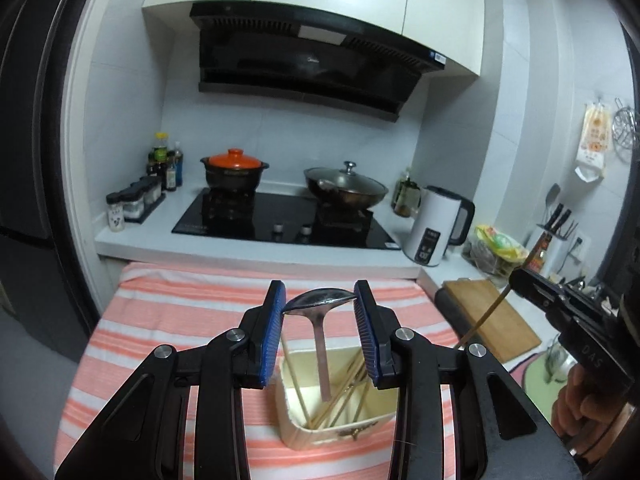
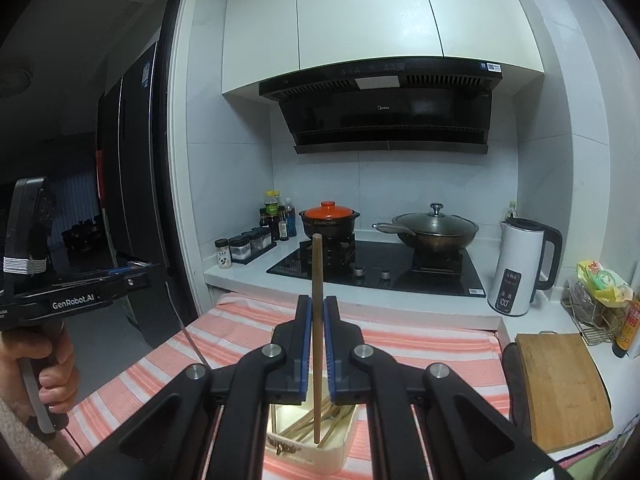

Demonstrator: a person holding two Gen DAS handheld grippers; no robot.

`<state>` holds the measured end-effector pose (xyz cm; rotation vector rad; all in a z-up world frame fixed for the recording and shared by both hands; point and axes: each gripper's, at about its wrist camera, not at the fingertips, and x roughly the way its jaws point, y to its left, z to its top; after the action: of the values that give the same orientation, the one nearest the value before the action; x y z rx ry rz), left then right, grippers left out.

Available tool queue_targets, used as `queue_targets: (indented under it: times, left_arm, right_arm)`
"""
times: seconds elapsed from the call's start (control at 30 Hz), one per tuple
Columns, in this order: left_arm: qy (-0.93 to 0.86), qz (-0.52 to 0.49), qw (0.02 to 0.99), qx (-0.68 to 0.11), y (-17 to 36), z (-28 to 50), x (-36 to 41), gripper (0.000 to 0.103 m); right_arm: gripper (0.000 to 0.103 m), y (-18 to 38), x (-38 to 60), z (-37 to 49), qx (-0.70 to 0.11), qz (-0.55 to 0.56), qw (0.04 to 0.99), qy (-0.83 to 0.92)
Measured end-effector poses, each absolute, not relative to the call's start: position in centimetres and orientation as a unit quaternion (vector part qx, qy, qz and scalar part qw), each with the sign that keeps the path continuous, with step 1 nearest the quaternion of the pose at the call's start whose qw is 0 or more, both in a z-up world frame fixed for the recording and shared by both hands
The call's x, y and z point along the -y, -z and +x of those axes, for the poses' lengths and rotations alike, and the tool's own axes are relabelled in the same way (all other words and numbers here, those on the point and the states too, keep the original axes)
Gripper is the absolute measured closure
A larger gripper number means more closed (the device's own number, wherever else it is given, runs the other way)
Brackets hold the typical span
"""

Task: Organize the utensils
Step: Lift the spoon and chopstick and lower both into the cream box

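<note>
Gripping across the bowl of a metal spoon (image 1: 319, 300), the left gripper (image 1: 320, 304) has its blue pads pressed on the bowl's two edges, and the handle hangs straight down over the cream utensil box (image 1: 298, 428) on the striped cloth (image 1: 160, 320). The right gripper (image 2: 318, 320) is clenched on a single wooden chopstick (image 2: 317, 272), held upright with its lower end above the same box. The spoon looks stiff, smooth and fairly light; polished steel is slippery, and a hold on the curved rim could probably let it swivel, so a hold on the flat handle just under the bowl would be surer. The chopstick is light, rigid and thin; it is pinched near its middle, which keeps it from tipping, though a narrow stick can twist between the pads. Counting: one spoon and one chopstick are held, one box stands on the cloth. Loose chopsticks lie slanted inside the box, perhaps six or seven, but they overlap and the grippers hide part of them, so the number is uncertain.
</note>
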<state>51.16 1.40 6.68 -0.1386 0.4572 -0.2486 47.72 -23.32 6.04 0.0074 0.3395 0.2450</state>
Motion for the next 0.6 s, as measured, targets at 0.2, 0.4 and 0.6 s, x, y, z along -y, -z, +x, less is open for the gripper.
queue_targets:
  times: [0.2, 0.4, 0.6]
  left_arm:
    - [0.112, -0.060, 0.951, -0.282, -2.4, 55.2, -0.4, 0.068]
    - [0.110, -0.056, 0.933, -0.339, 1.7, 57.9, 0.4, 0.068]
    - [0.114, -0.045, 0.919, -0.374, 4.1, 59.2, 1.5, 0.068]
  right_arm:
    - [0.097, -2.6, 21.8, 51.9, -0.207, 0.000, 0.969, -0.136]
    - [0.097, 1.2, 21.0, 55.4, -0.280, 0.013, 0.947, -0.156]
    - [0.097, 4.4, 20.3, 57.6, -0.348, 0.012, 0.925, -0.148]
